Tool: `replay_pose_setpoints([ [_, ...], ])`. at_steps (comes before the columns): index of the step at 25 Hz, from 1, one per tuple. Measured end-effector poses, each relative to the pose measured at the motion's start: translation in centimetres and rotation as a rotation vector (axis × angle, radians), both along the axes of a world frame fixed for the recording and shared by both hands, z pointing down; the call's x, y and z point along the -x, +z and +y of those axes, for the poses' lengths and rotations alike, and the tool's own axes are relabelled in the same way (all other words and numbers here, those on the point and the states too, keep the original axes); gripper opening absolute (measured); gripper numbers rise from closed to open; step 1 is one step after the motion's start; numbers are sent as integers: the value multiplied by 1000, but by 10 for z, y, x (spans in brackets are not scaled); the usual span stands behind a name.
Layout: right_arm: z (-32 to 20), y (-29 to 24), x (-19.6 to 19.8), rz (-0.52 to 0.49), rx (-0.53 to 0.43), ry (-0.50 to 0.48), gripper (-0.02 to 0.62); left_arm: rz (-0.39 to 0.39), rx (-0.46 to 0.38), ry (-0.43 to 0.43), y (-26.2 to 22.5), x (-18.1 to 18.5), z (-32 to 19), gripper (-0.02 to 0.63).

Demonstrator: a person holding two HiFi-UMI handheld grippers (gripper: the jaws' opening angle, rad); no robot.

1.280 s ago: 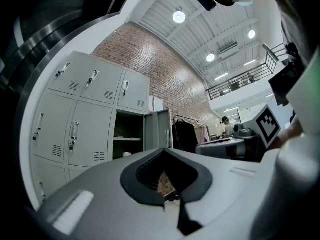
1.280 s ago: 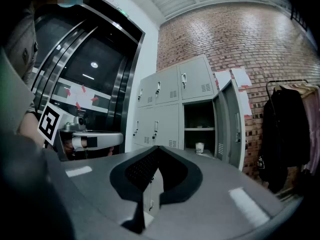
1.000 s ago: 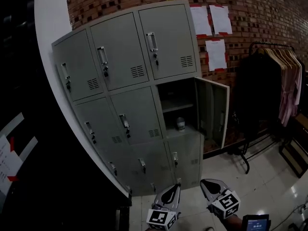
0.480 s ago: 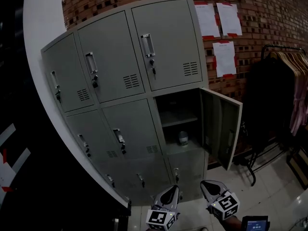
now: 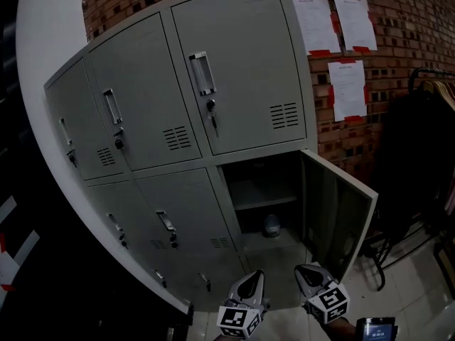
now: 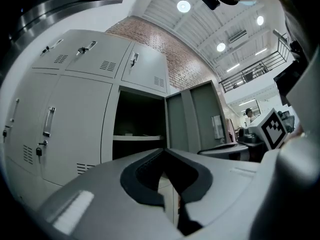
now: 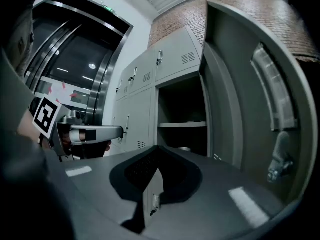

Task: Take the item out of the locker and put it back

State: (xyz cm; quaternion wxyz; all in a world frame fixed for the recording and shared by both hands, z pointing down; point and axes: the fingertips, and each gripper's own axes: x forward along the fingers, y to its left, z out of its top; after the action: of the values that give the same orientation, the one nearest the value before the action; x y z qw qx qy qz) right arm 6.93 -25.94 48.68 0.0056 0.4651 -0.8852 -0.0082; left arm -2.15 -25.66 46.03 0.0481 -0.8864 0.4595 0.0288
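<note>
One container (image 5: 271, 224), plainest in head view

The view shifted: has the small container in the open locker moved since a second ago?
No. The small container still sits on the floor of the open compartment, under the shelf and toward the door side; only the view has closed in.

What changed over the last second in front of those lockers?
The person moved closer: the lockers fill more of the head view, and the clothes rack slid toward the right edge. Nothing was grasped or let go. The door stays open, the small container stays in its compartment, and the left gripper and right gripper stay shut, empty and low.
</note>
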Motion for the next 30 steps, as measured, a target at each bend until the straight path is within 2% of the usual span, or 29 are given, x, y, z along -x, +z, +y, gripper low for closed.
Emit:
replay_pose_setpoints([
  [5,-47,7,0,1,19,8,0,-7,15,-9,4,3,-48,2],
  [14,-131,29,14,27,51,88,0,-15,36,26,20,26,-133,2],
  [16,-148,35,18,40,59,101,19,-16,39,35,23,28,-147,3],
  [19,-169,47,26,63,81,106,86,-19,57,52,30,30,-160,3],
  [25,-213,72,41,119,133,111,281,-33,82,86,48,32,-176,3],
  [30,-247,87,46,154,180,129,346,-45,87,93,49,37,-183,3],
])
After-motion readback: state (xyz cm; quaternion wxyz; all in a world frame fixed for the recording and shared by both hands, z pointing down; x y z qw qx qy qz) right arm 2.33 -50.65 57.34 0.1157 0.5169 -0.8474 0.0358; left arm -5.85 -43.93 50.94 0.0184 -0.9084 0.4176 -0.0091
